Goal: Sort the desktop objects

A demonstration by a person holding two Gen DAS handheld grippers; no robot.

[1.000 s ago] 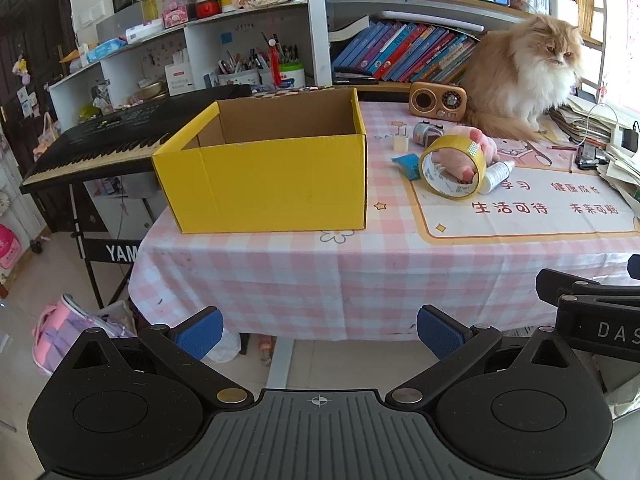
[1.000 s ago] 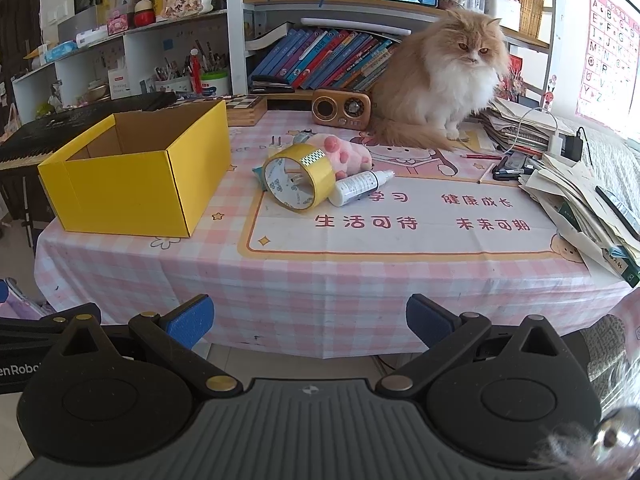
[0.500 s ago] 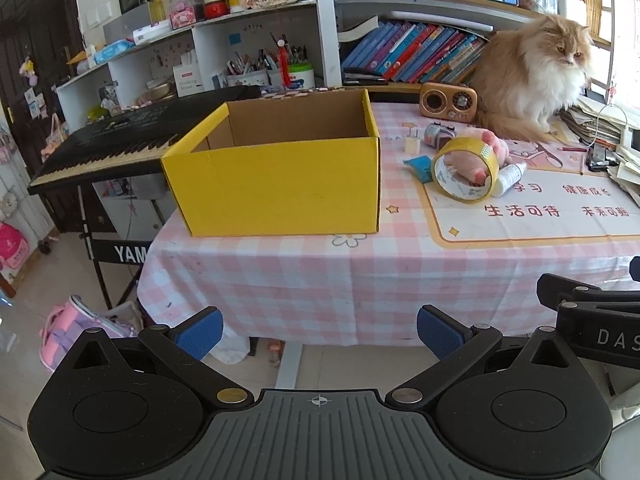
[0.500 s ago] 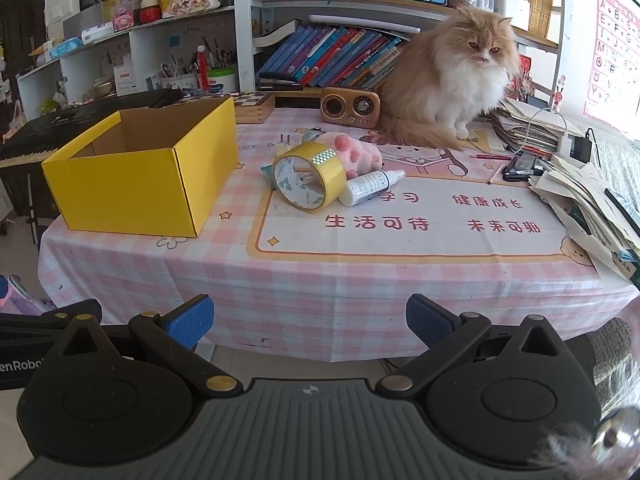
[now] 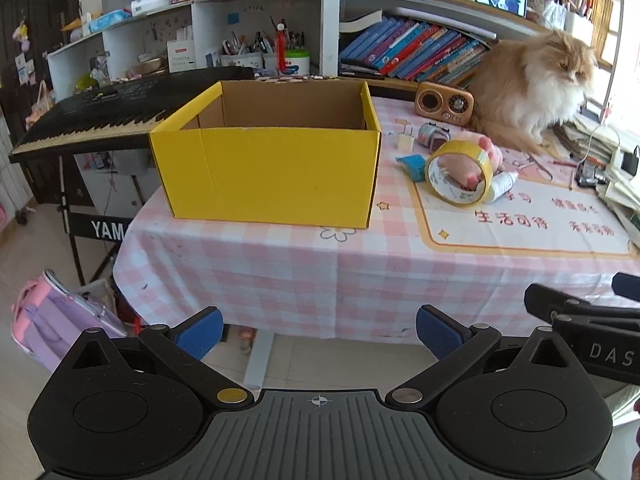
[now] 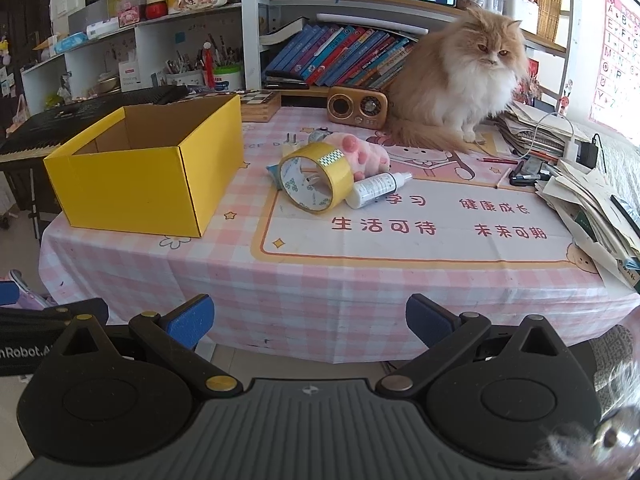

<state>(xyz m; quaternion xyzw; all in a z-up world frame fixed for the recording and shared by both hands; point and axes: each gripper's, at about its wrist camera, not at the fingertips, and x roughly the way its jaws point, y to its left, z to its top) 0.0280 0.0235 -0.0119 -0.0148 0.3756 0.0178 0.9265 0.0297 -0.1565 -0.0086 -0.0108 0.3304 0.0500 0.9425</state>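
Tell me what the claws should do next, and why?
Probably reach the right claw forward to the yellow tape roll. Both claws are open and holding nothing, short of the table edge. The yellow box looks empty, and the tape stands nearest of the small things, leaning on the white bottle and pink plush toy. The left claw faces the box.
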